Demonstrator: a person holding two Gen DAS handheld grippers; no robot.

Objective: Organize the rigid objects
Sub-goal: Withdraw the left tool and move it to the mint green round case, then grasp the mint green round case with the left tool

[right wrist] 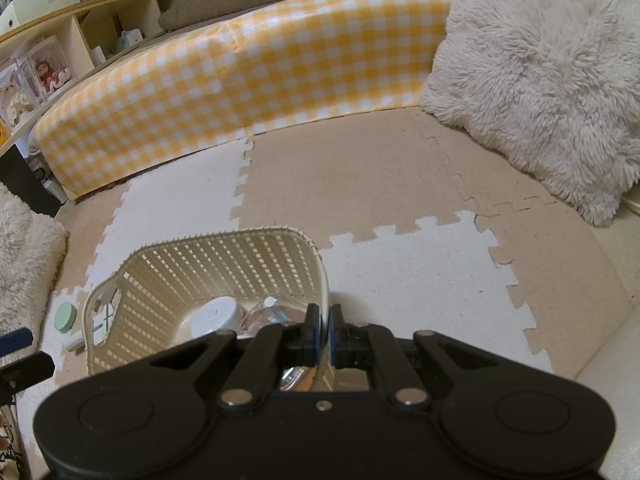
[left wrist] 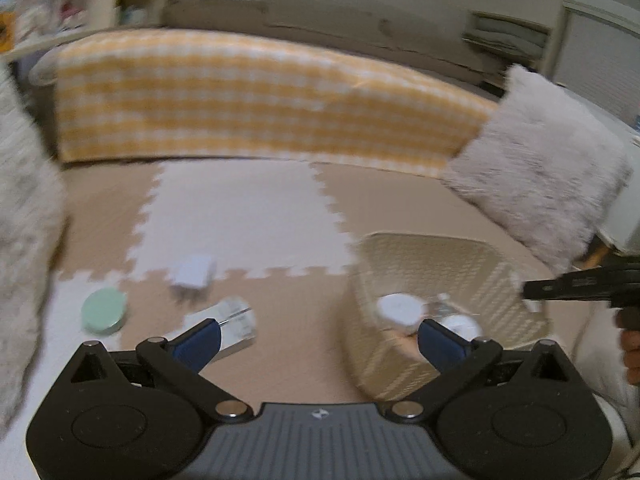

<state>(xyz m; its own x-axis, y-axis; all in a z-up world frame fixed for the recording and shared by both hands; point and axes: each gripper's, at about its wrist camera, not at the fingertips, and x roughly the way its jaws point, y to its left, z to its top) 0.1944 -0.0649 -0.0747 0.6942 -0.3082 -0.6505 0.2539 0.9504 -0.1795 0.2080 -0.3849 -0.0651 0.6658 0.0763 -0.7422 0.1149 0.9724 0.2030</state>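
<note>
On a floor of interlocking foam mats (right wrist: 352, 168), fenced by a yellow checked bumper (right wrist: 248, 68) and a shaggy pillow (right wrist: 536, 80), a cream lattice basket (right wrist: 224, 264) already holds a white round lid or jar (right wrist: 218, 314) and a clear crinkled item beside it, while the right gripper (right wrist: 327, 334) is pinched shut on the basket's near rim, steadying it. The left gripper (left wrist: 320, 340) hangs with its blue-padded fingers (left wrist: 200, 342) spread wide and nothing between them, aimed down between the basket and the loose pieces still on the mat. The step in hand looks like the reach for the next piece, and it would go best by swinging left over the boxy clear-and-white carton (left wrist: 234, 326) nearest the gripper, squaring the jaws across its narrow faces and closing only once it sits well between the pads; the right hold should stay firm so the light basket does not slide when the piece is dropped in. The left view alone shows the full scatter: that carton, a small white charger-like block (left wrist: 194, 274) beyond it, and a mint-green round tin (left wrist: 105, 310) farthest left. The right view alone shows the clamp on the rim, a wooden shelf (right wrist: 80, 28) of boxed figures, and the tin only as a sliver past the basket wall.
</note>
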